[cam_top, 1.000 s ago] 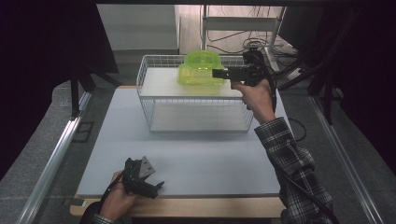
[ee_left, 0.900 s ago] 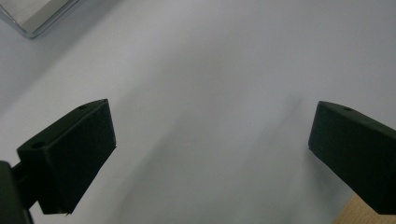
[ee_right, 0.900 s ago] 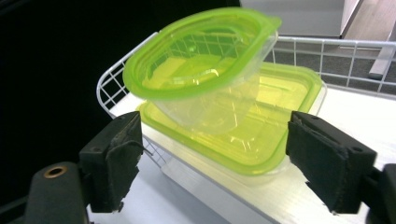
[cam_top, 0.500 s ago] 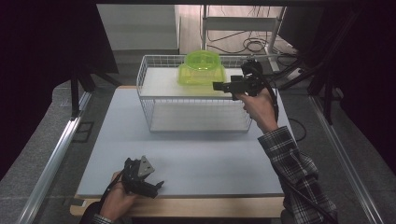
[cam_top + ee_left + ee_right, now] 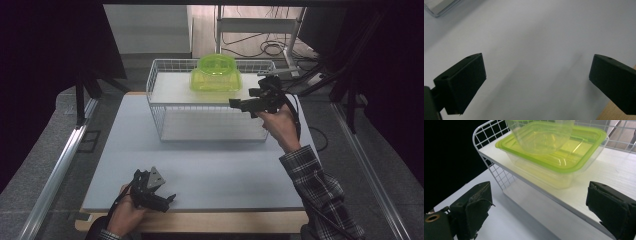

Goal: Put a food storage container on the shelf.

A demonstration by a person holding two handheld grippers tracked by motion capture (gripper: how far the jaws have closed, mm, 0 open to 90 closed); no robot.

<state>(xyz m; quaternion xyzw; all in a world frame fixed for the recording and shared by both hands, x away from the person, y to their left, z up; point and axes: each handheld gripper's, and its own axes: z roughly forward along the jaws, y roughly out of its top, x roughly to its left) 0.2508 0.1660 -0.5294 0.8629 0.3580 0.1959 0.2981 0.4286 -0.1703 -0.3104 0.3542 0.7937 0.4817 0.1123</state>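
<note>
Right gripper [image 5: 239,104]: mine, held up at the right end of the wire rack [image 5: 160,80], jaws spread wide with nothing between them.
Left gripper [image 5: 162,201]: resting low at the near edge of the white table mat [image 5: 220,175], jaws wide apart and empty.
Container: the green-lidded clear container [image 5: 216,80] sits on the rack's upper white shelf [image 5: 170,89], toward the back, with a clear green bowl [image 5: 216,64] standing on top of it.
Direction from my fingers: ahead of the right jaws and a little higher, near but not touching.
Long axis: runs along the shelf, so I judge I am facing a short end or corner.
Nearer hand: the right by far; the left is well apart, across the mat.
High view: both hands and the whole rack.
Right gripper view: the container [image 5: 554,157] between the jaw lines, and the bowl [image 5: 541,135] resting on its lid.
Left gripper view: bare mat [image 5: 536,50].
</note>
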